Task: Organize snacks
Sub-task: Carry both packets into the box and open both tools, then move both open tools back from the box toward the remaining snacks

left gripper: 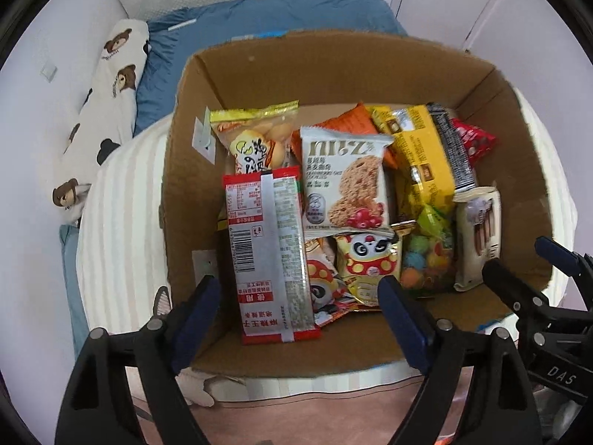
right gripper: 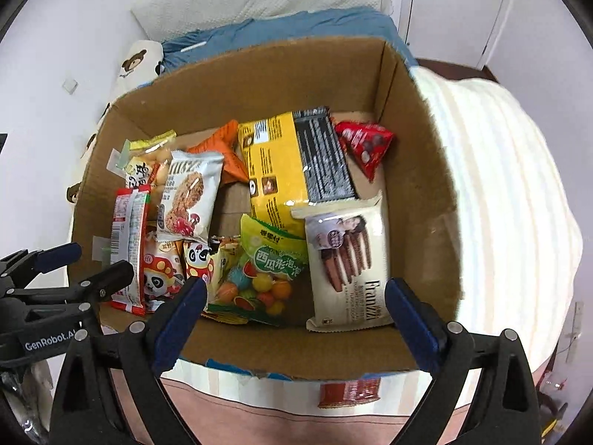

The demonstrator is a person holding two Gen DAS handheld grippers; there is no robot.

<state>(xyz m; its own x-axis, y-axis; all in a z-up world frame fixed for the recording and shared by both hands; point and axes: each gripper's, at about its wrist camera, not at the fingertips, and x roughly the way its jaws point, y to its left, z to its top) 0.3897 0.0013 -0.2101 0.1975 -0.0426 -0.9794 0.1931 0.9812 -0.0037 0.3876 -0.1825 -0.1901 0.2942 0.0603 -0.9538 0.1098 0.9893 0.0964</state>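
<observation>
An open cardboard box (left gripper: 355, 70) (right gripper: 418, 170) on a striped bed holds several snack packets. In the left wrist view a red-and-silver packet (left gripper: 270, 256) lies at the left, a white oat-cookie packet (left gripper: 344, 181) in the middle, a yellow bag (left gripper: 422, 163) behind. In the right wrist view a white Franzzi wafer packet (right gripper: 348, 259), a bag of coloured gum balls (right gripper: 259, 278) and a red triangular pack (right gripper: 365, 144) lie inside. My left gripper (left gripper: 300, 307) is open and empty over the box's near edge. My right gripper (right gripper: 296, 311) is open and empty over the near edge too.
A bear-print pillow (left gripper: 107, 100) and a blue blanket (left gripper: 281, 15) lie behind the box. The striped bedding (right gripper: 511, 185) surrounds it. A red packet (right gripper: 350, 391) lies outside the box by its near wall. Each gripper shows in the other's view, the right gripper (left gripper: 548, 289) and the left gripper (right gripper: 55, 278).
</observation>
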